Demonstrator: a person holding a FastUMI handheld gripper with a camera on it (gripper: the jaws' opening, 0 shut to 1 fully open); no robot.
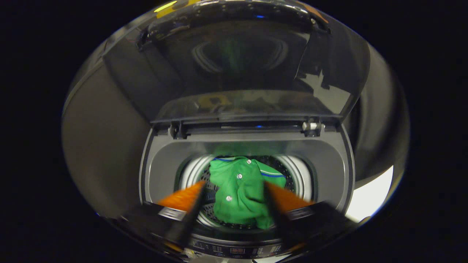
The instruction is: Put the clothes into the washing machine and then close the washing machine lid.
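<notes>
At the bottom of the frame the gripper (234, 191) has its orange fingers (182, 199) spread wide and holding nothing; between and beyond them, low in the centre, the green shirt (241, 190) lies loose inside the drum (192, 171) of the washing machine (329, 160); the lid (248, 65) stands raised across the upper half; loading looks done, so closing is likely the step in hand; next the fingers must reach the lid's top edge and pull it down.

Orange fingers (184, 199) blurred, hiding the green shirt's (241, 190) edges.
</notes>
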